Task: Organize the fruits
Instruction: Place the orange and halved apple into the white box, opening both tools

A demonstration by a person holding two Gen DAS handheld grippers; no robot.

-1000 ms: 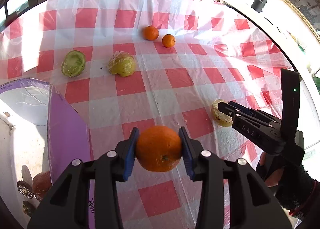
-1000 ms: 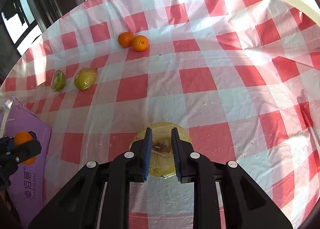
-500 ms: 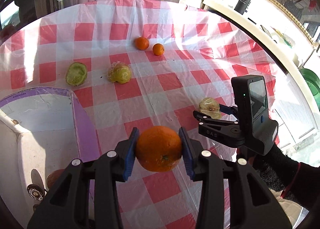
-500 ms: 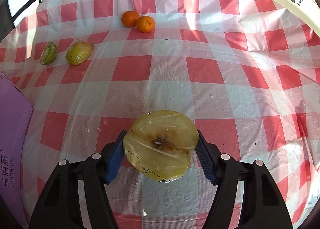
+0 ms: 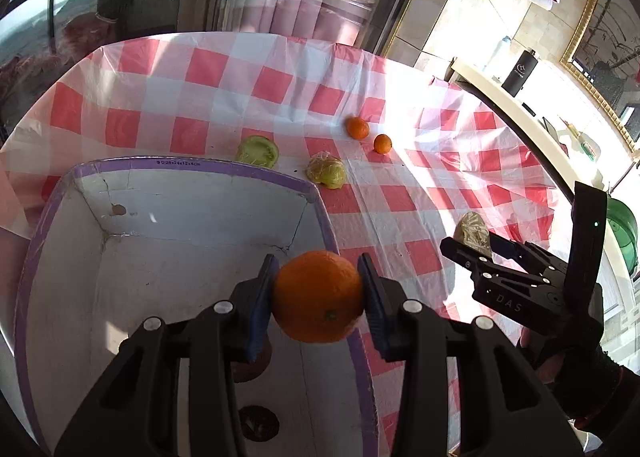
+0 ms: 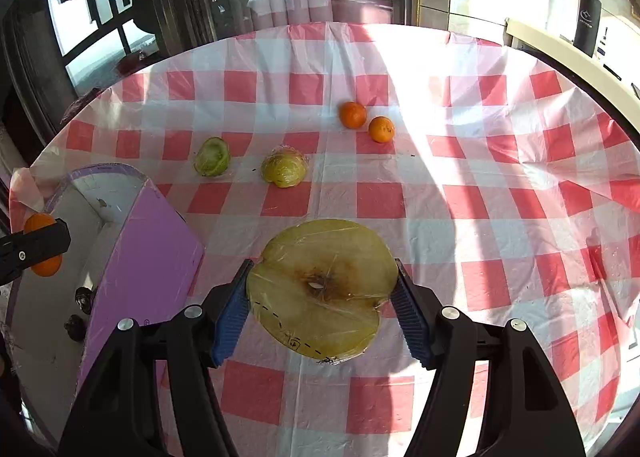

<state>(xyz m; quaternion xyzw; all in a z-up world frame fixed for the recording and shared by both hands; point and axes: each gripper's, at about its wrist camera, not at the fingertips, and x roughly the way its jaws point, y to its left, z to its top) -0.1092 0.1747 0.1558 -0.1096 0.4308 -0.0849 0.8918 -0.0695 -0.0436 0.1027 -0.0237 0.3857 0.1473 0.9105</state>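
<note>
Fruit transfer toward the purple-rimmed white cardboard box (image 5: 192, 173), both grippers loaded.

We see the left gripper (image 5: 318, 295) pinching a round orange (image 5: 318, 296) by its sides, held above the box's right wall (image 5: 320, 209), so we judge the drop point lies slightly to the left of the jaws, over the white floor where dark fruits (image 5: 258, 423) already sit. The right gripper (image 6: 322, 299) clamps a plastic-wrapped yellow apple half (image 6: 320, 287), cut face toward the camera, above the red-and-white checked tablecloth (image 6: 480, 177); the box lies to its left, farther off. We therefore judge the left hand the nearer. Two small oranges (image 6: 366, 122), a green fruit half (image 6: 212, 157) and a wrapped yellow-green fruit (image 6: 284, 169) rest on the cloth beyond the box.
</note>
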